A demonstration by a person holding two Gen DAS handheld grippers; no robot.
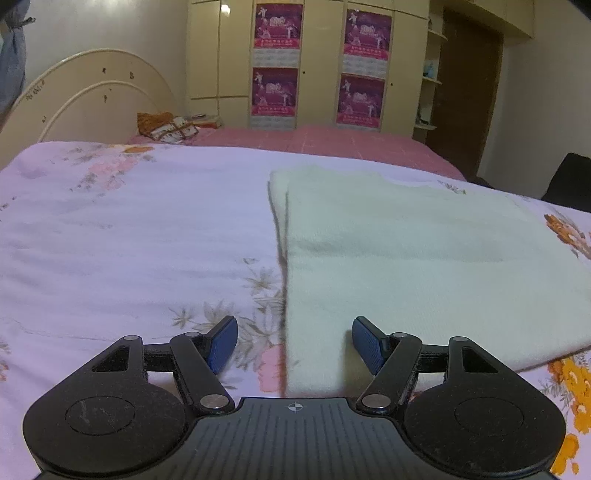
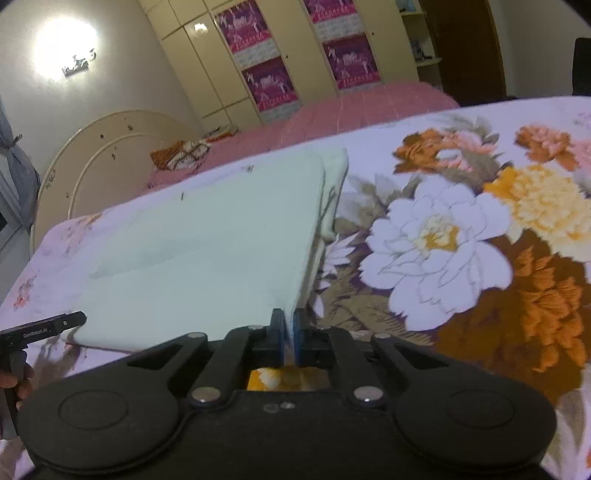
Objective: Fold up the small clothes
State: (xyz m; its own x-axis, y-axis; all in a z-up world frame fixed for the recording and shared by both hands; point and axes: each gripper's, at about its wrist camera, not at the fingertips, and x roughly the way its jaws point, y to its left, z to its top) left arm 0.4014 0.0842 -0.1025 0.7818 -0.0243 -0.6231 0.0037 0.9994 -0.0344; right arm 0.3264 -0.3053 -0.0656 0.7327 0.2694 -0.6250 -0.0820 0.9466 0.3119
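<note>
Pinching the pale green cloth's (image 2: 207, 236) near corner, the right claw (image 2: 289, 332) is clamped; the left claw (image 1: 294, 343) gapes wide, straddling its edge.

Bedroom interior: a bed with a floral sheet (image 1: 129, 236) and pink cover (image 1: 332, 142), an arched cream headboard (image 1: 96, 99) at far left, a cream wardrobe (image 1: 321, 62) bearing four magenta posters (image 1: 277, 26), a dark brown door (image 1: 469, 92) at right, and a lit wall lamp (image 2: 66, 44).

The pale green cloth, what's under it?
The pale green cloth lies on the floral bedsheet, folded over its own lower layer along one edge. Anything beneath its middle is covered.
</note>
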